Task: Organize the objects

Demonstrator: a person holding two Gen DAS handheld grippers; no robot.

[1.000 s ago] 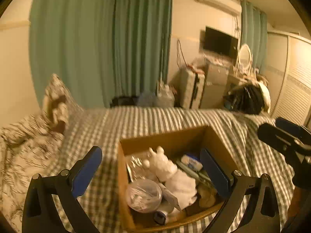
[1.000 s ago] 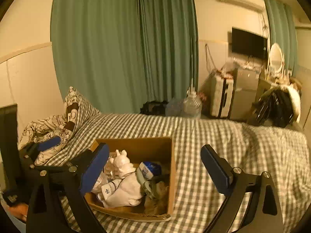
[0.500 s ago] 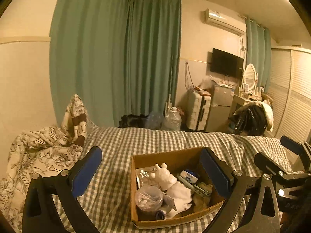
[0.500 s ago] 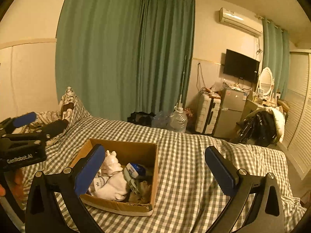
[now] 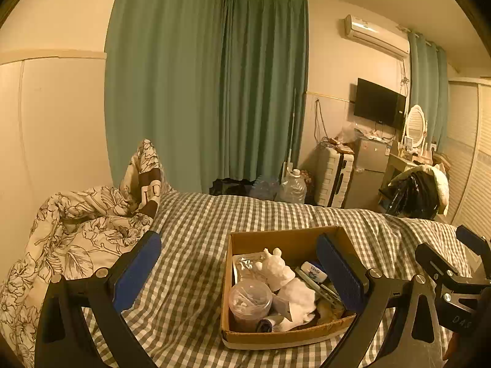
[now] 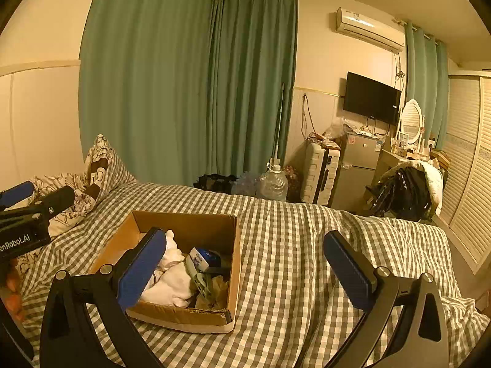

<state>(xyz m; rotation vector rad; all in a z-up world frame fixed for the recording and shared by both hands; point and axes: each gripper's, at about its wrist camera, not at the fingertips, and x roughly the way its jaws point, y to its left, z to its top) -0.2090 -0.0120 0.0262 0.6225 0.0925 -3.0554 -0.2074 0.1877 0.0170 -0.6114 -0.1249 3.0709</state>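
Cardboard box [image 5: 285, 335]: open-topped, on the checked bedspread [image 5: 196, 245] toward the near edge of the bed. Contents: white figurine [image 5: 277, 268], clear lidded cup [image 5: 250, 299] at the near left corner, tissue pack [image 5: 313, 271], white cloth [image 6: 172, 282]. Left gripper [image 5: 242, 271]: spread wide, empty, above the bedspread and box. Right gripper [image 6: 245, 265]: spread wide, empty, above the box's right wall. Patterned quilt [image 5: 73, 239]: bunched at the bed's left edge.

My left gripper [image 5: 239, 273] has black angular arms, silver screws and blue pads [image 5: 136, 271]. My right gripper [image 6: 245, 271] matches it. At the right view's left edge, the left unit's black body carries white "enRobot.AI" lettering, with fingertip skin below.
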